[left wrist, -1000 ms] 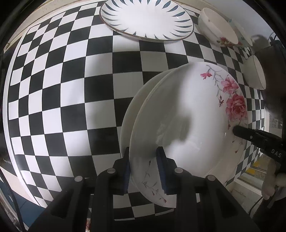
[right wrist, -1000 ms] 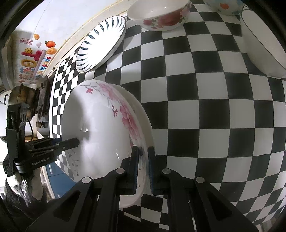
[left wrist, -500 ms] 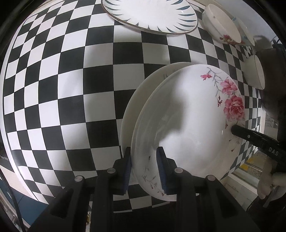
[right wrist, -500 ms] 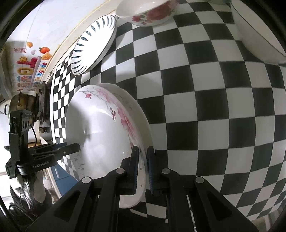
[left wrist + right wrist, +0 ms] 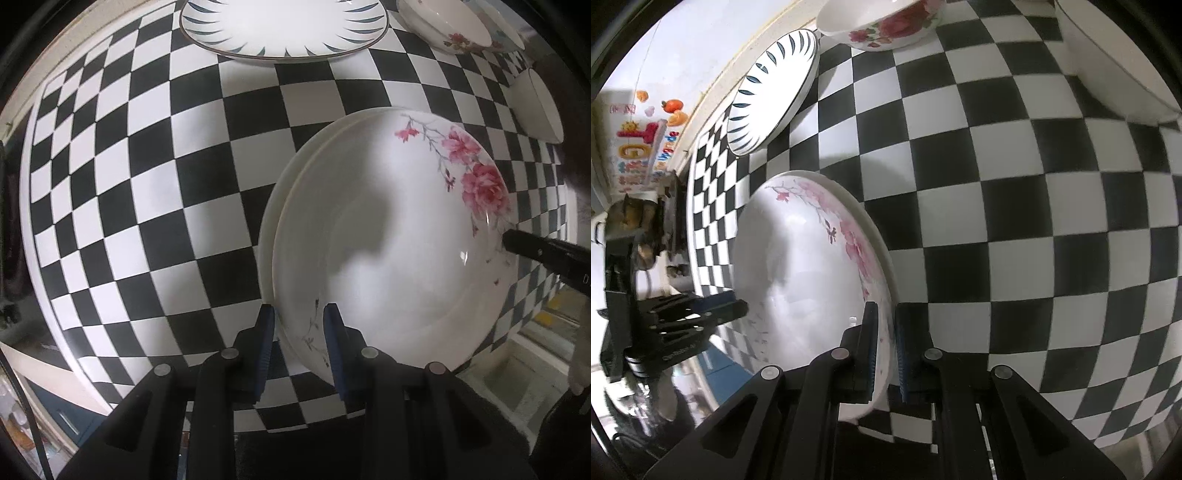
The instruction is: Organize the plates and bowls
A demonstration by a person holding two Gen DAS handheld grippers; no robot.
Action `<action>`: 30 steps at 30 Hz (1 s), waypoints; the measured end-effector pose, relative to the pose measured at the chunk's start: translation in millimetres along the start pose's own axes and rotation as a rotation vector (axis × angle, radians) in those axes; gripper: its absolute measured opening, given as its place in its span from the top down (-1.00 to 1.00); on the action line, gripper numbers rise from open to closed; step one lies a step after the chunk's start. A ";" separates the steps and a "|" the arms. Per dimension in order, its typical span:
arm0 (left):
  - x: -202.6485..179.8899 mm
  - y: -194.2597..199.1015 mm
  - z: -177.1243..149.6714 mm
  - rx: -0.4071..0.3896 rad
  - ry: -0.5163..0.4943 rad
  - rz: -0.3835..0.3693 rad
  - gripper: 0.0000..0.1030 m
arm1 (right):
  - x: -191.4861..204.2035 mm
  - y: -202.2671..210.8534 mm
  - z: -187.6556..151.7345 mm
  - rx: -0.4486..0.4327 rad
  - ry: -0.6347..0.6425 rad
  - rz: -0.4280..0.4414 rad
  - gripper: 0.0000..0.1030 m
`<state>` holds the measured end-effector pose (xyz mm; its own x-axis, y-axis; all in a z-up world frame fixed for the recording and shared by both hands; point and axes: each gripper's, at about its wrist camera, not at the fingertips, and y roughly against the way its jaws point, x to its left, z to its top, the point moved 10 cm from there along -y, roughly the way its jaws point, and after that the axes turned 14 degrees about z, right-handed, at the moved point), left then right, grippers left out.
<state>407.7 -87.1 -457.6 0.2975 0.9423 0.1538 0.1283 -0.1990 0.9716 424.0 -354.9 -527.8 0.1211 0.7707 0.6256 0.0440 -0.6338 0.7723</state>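
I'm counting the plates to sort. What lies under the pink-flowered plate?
Under the flowered plate, a plain white plate shows as a crescent rim. Everything else beneath is covered.

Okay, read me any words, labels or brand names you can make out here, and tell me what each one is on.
Lettering on the left gripper body: a brand mark, too blurred to read.
Colourful wall sticker: cartoon lettering, too distorted to read.
Mark on the right gripper finger: too small to read.
Floral plate, leaf-pattern plate, bowls: pictures only, no words.
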 end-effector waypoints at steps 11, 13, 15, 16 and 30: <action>15.2 21.5 -6.5 -0.069 0.080 -0.008 0.50 | 6.4 5.5 -0.7 -0.004 0.009 -0.028 0.75; 23.8 35.2 -6.3 -0.106 0.100 -0.009 0.50 | 14.7 12.7 1.3 -0.024 0.008 0.001 0.75; 30.3 49.9 0.3 -0.139 0.126 -0.019 0.50 | 23.6 20.9 4.7 -0.044 0.016 0.008 0.74; 31.9 54.1 1.7 -0.149 0.135 -0.025 0.50 | 29.0 25.6 8.1 -0.057 0.022 0.013 0.74; 86.2 61.4 118.8 -0.150 0.399 -0.255 0.48 | 128.5 40.5 170.2 -0.085 0.230 -0.042 0.07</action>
<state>553.7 -50.1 -406.1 -0.1147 0.9913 -0.0641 0.0035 0.0649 0.9979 610.2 -292.7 -434.9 -0.1082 0.7974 0.5937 -0.0401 -0.6002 0.7988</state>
